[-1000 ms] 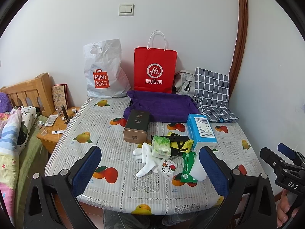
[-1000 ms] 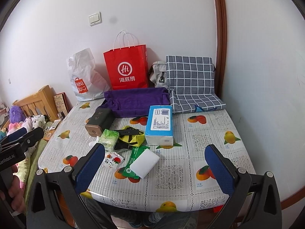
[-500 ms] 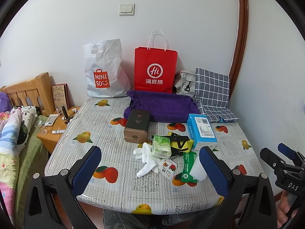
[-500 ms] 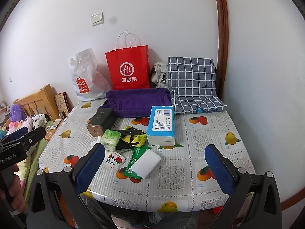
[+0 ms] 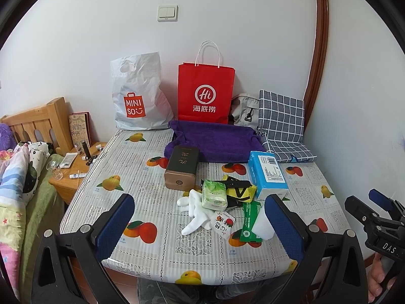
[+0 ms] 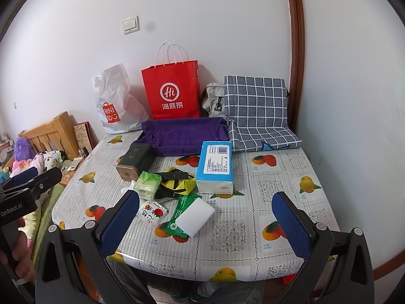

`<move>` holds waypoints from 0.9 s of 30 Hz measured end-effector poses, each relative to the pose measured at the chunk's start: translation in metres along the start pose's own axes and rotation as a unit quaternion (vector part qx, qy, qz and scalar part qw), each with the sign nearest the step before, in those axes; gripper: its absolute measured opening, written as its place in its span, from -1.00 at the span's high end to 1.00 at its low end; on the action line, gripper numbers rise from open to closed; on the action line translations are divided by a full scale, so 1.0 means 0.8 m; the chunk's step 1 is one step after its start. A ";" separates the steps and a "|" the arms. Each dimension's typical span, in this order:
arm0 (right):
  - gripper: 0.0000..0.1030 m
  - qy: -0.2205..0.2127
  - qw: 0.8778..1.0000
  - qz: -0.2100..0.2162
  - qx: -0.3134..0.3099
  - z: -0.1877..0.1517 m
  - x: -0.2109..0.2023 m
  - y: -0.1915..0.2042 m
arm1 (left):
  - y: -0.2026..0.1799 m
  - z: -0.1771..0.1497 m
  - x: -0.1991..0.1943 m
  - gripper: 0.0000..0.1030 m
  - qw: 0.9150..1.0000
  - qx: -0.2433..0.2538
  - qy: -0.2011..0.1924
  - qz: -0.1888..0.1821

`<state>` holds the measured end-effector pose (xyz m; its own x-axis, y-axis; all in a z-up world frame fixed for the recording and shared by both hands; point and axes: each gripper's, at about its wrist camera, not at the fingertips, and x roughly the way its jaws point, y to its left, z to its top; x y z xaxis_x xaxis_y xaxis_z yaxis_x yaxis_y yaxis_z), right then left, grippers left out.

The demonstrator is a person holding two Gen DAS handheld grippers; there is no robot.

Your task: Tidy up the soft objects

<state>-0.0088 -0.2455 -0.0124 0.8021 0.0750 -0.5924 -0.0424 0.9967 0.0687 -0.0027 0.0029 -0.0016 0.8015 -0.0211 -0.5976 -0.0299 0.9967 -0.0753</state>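
Note:
Soft items lie clustered on the fruit-print table: a white glove, a green tissue pack, a blue tissue pack, a white sponge, a green wipes packet and a yellow-black mesh pouch. A purple cloth tray sits behind them. My left gripper hangs open in front of the table's near edge, holding nothing. Just as empty, my right gripper is open at the same edge, further right.
A dark box with a gold end lies left of the cluster. A red paper bag, a white plastic bag and a checked cushion stand against the wall. A bed and a nightstand are on the left.
The right wrist view has shifted very slightly; the objects on the table have not moved and both grippers stay open.

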 end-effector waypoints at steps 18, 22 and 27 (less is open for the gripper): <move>-1.00 -0.003 1.000 0.004 -0.004 0.000 -0.001 0.001 | 0.000 0.000 0.001 -1.00 1.000 0.000 0.000 0.000; -1.00 -0.004 1.000 0.007 -0.006 -0.001 0.001 0.000 | -0.002 -0.001 0.000 -1.00 1.000 0.001 0.002 0.002; -1.00 0.004 1.000 0.012 -0.005 -0.004 0.013 -0.001 | 0.001 -0.002 0.013 -1.00 1.000 -0.003 0.013 0.007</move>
<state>-0.0023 -0.2455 -0.0216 0.7961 0.0997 -0.5969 -0.0675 0.9948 0.0762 0.0046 0.0036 -0.0091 0.7848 -0.0096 -0.6196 -0.0439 0.9965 -0.0710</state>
